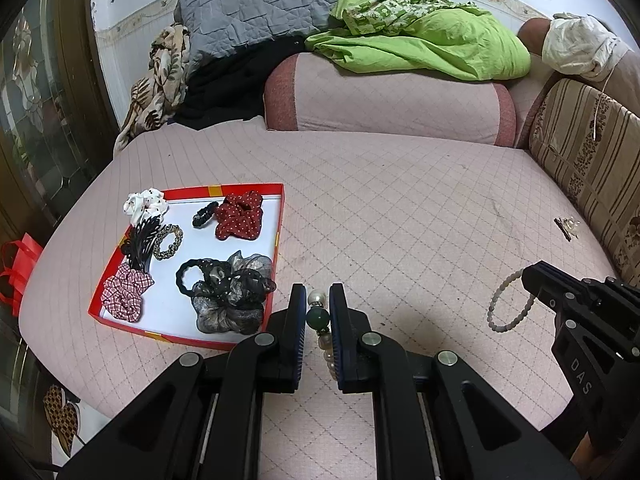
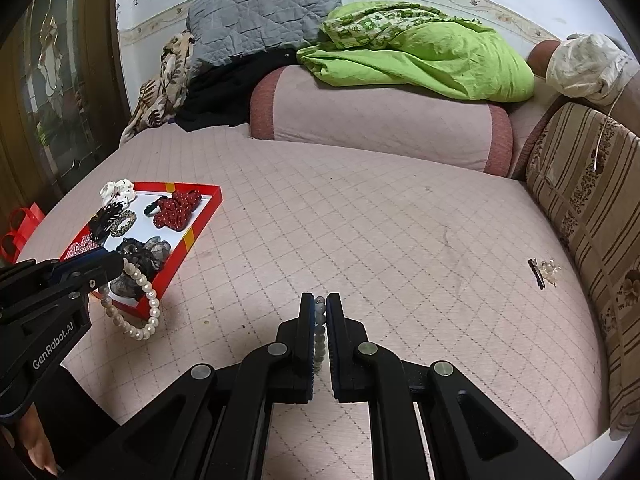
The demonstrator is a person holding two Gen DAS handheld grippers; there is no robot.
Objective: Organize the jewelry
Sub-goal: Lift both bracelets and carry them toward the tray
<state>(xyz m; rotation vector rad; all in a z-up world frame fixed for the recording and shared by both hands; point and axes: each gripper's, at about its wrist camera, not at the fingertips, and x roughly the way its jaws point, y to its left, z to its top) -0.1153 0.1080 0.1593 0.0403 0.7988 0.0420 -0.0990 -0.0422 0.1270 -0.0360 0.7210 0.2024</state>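
Both grippers are loaded, so the coming move turns on how each lies from the red tray point(image 1: 280, 216), which sits on the bed point(image 1: 400, 208) toward the left. The left gripper point(image 1: 318, 300) has its fingers closed on a pearl bracelet point(image 2: 138, 304) with a dark green bead; in the right wrist view the loop hangs free below those fingers, dangling just over the tray's near corner. That hand is plainly the nearer one: the tray lies a little ahead and to the left of its fingers, with the dark scrunchies point(image 1: 232, 292) closest to them and bare white floor further in, toward the red dotted scrunchie point(image 1: 239, 216). The right gripper point(image 2: 319, 304) has its fingers shut on a thin pale bead bracelet point(image 1: 510, 304), which hangs as a loop off the fingertips, well apart from the tray on its right side, with the left gripper between. My judgement is that the left hand needs only a short carry forward and left, while the right must cross over. A small hair clip point(image 2: 544, 272) lies far right, near the striped cushion point(image 2: 580, 200).
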